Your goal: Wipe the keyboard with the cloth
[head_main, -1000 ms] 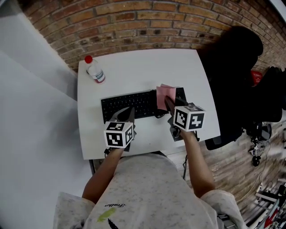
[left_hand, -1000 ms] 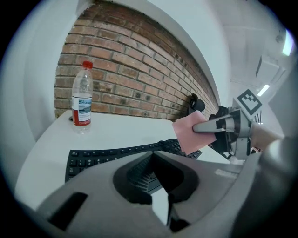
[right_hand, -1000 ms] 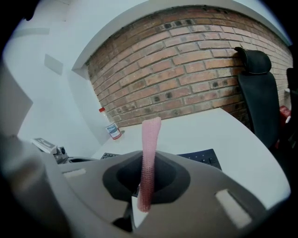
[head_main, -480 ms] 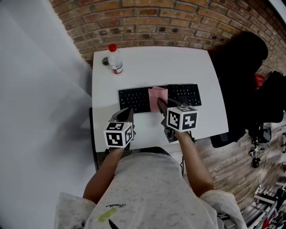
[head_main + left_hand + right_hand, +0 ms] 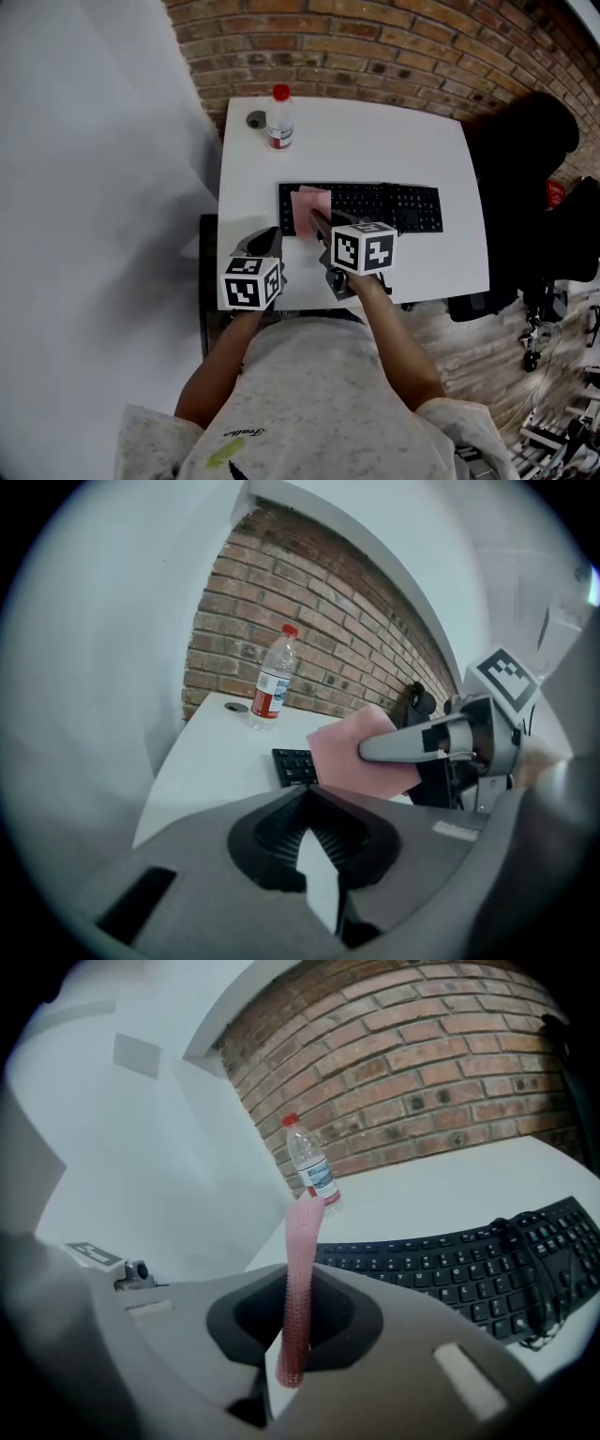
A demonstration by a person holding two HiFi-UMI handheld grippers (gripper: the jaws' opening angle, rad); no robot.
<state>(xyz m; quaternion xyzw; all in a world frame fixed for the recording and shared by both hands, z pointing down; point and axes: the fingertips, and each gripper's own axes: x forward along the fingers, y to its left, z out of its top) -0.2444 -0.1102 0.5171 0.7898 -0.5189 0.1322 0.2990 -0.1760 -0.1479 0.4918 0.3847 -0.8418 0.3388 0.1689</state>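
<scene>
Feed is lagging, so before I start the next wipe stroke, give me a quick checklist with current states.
1. Pink cloth held in the right tool: ok, clamped between its jaws.
2. Cloth positioned over the keyboard: ok, above its left end.
3. Cloth touching the keys: cannot tell.
4. Left tool out of the way: ok. It is shut and empty, near the front edge of the table, short of the keyboard.
5. Water bottle clear of the stroke: ok. It stands upright near the table's far left corner, apart from the keyboard.
</scene>
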